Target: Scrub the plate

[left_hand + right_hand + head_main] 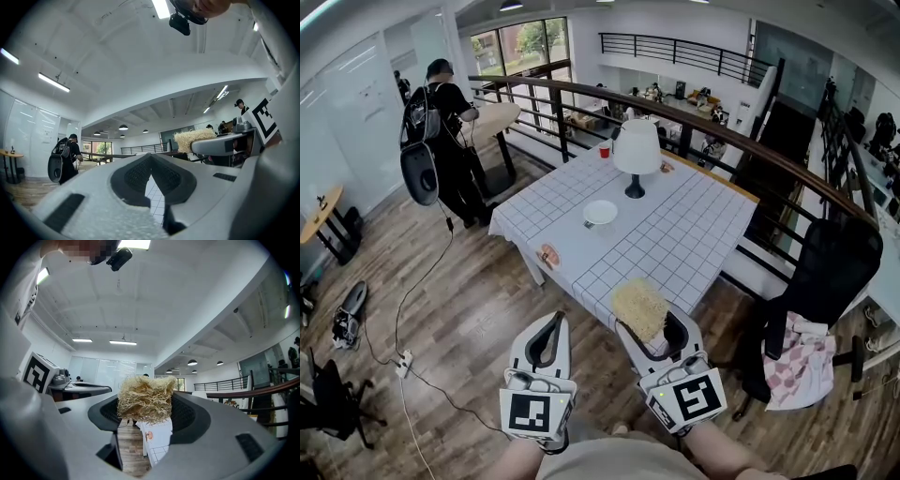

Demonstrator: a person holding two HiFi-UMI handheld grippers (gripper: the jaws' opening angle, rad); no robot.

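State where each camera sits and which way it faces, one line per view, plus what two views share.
Head view: on the person's head, facing forward and steeply down at the checked table and plate; forearms, left claw and right claw show.
Left gripper view: on the left claw, facing along its shut jaws, tilted up toward the ceiling.
Right gripper view: on the right claw, facing along jaws shut on the fibre scrubber.
Shared: both gripper views show that scrubber and the table.

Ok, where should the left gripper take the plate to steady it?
Probably the near rim of the plate, left gripper coming in low from the near side: it lies flat, so only the rim offers a bite, and the lamp stands just behind.
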